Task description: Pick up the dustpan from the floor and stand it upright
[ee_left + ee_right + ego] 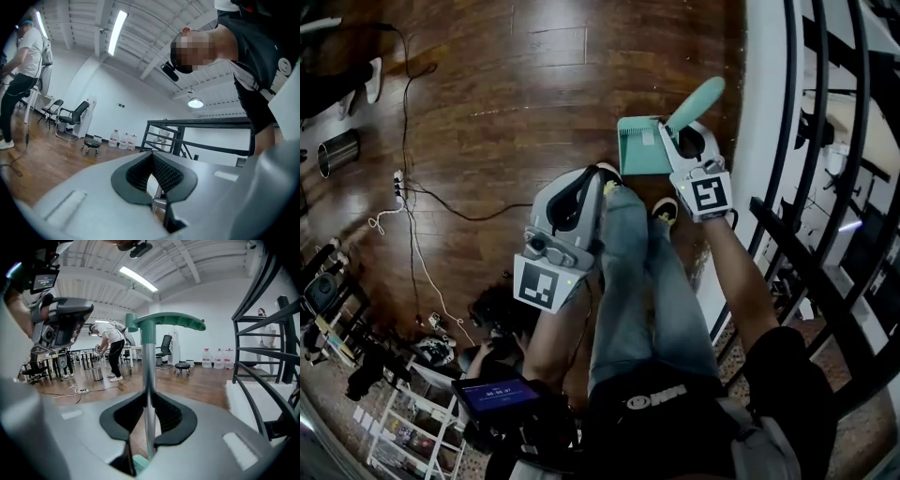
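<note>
In the right gripper view the scoop of the dustpan (148, 362) is mostly hidden below the right gripper (149, 401); only a teal bit shows, perhaps its rim.

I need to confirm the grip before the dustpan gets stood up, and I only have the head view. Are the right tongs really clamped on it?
Observer: Yes. In the right gripper view, both pads of the right tongs pinch the metal pole of the dustpan.
Operator: Is the left one carrying anything?
Observer: No. The left tongs are closed, with nothing between them.
Operator: Is anyone nearby?
Observer: A person in a white shirt bends over across the room, beyond the floor cables.
</note>
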`<state>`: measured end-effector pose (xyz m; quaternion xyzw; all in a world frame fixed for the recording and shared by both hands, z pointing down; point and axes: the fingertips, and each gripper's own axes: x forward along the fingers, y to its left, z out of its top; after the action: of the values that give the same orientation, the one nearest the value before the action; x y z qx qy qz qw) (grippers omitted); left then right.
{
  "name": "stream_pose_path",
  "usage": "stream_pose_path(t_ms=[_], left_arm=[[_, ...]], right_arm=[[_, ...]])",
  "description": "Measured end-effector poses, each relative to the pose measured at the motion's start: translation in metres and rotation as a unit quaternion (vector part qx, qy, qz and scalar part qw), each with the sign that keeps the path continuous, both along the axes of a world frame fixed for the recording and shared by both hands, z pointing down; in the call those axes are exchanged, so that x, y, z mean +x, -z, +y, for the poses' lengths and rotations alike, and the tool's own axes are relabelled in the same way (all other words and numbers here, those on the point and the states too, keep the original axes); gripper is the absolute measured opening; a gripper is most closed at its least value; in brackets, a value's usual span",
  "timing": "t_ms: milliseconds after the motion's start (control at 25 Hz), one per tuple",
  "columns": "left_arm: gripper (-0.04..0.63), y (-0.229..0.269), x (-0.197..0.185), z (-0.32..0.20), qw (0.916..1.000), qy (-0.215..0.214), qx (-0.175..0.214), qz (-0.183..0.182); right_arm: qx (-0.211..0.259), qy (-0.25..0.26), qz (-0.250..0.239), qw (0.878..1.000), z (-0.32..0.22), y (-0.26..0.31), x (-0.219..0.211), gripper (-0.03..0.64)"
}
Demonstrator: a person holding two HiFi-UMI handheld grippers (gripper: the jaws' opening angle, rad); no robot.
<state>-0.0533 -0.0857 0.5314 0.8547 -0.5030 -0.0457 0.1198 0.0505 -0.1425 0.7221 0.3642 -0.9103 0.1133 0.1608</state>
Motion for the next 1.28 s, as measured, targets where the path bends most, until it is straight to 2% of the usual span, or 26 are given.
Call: stream_pose_path(t_ms=[200,320,480,680,760,880,1040,1160,1280], left_arm=[[0.015,0.006,0.038,0.033,0.9997,-0.021,-0.009,-0.012],[0.015,0.005,0.048,0.049,0.9991,-0.036,-0.014,-0.019],[0.015,0.012,0.039,0.062,0.9989,-0.042,-0.003,-0.02],[0.015,0.026,0.027,0.101,0.9983,-0.053,-0.012,-0.019],[0.015,0.027,0.024,0.106,0.9978,-0.06,-0.003,-0.027],[0.015,0.031,0.027,0.099,0.9971,-0.07,0.02,-0.025],[0.015,0.054,0.031,0.101,0.9965,-0.073,0.027,-0.029],[0.015,0.074,0.029,0.107,0.9965,-0.071,0.033,-0.03],[0.015,0.106,0.027,0.11,0.996,-0.071,0.048,-0.025]], right_arm=[[0.004,0.041,0.005,0.999,0.051,0.005,0.012,0.086],[-0.003,0.022,-0.009,1.0,0.057,0.003,0.015,0.091],[-0.01,-0.008,-0.029,1.0,0.049,-0.001,0.015,0.113],[-0.048,0.006,-0.014,0.999,0.093,-0.014,0.015,0.15],[-0.057,0.005,-0.021,0.998,0.098,-0.02,0.012,0.154],[-0.061,0.018,-0.013,0.998,0.093,-0.025,0.014,0.193],[-0.062,0.012,0.02,0.998,0.09,-0.012,0.026,0.199],[-0.095,0.004,0.045,0.994,0.108,-0.011,0.045,0.199],[-0.086,-0.028,0.025,0.996,0.119,0.04,0.071,0.199]])
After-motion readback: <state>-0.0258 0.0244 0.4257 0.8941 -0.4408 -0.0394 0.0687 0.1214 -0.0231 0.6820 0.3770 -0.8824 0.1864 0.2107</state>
